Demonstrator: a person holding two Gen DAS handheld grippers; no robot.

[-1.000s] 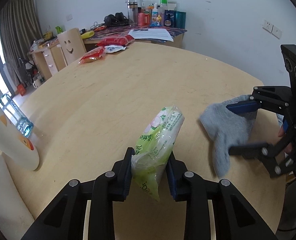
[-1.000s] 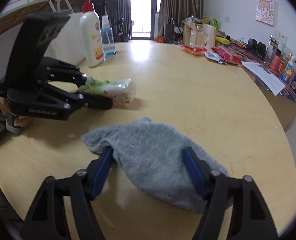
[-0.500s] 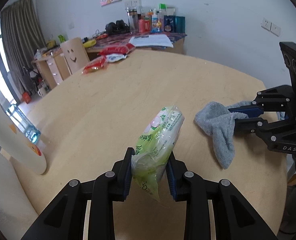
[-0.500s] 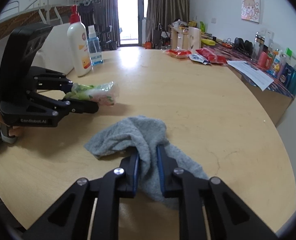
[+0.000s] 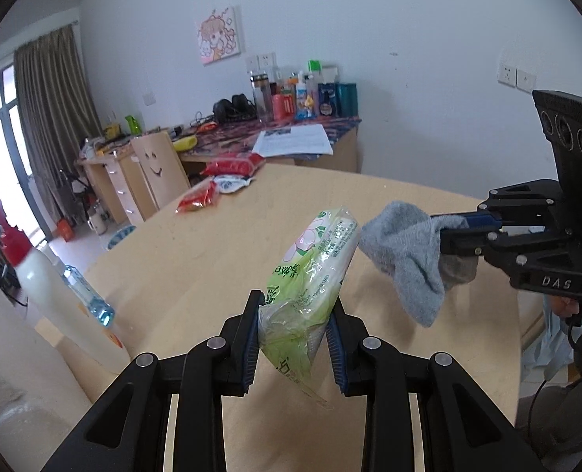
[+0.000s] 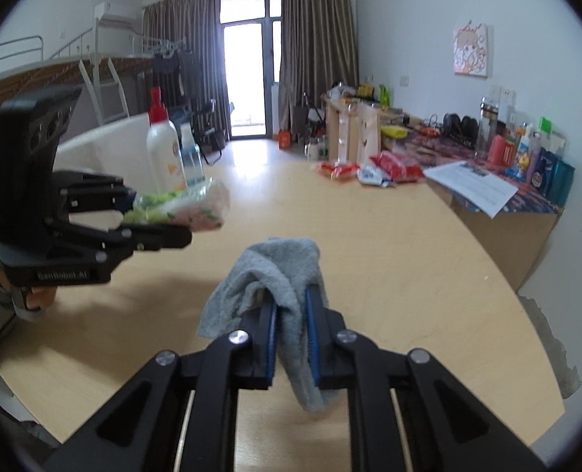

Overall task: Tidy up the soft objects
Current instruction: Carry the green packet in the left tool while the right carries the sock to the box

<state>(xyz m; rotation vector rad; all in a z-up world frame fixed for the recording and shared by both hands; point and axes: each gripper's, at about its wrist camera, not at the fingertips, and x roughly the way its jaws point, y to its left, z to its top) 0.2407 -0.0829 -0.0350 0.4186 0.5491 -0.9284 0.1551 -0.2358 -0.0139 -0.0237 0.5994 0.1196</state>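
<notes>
One green tissue pack [image 5: 310,271] up in the air, one grey cloth [image 5: 405,251] beside it. Two grippers, left [image 5: 293,338] and right [image 6: 291,338]. Two bottles, white [image 6: 165,149] and clear blue [image 6: 192,161], and three snack packets [image 6: 369,169] on the counter [image 6: 389,259].

a white lotion bottle [image 6: 164,145] with a red cap stands at the left edge of the round wooden table [image 6: 389,259], with a clear blue bottle [image 6: 192,161] just beside it. red snack packets [image 5: 232,167] lie at the table's far edge. beyond them, a desk [image 5: 275,137] carries papers [image 5: 295,141], bottles and headphones [image 5: 232,104].
</notes>
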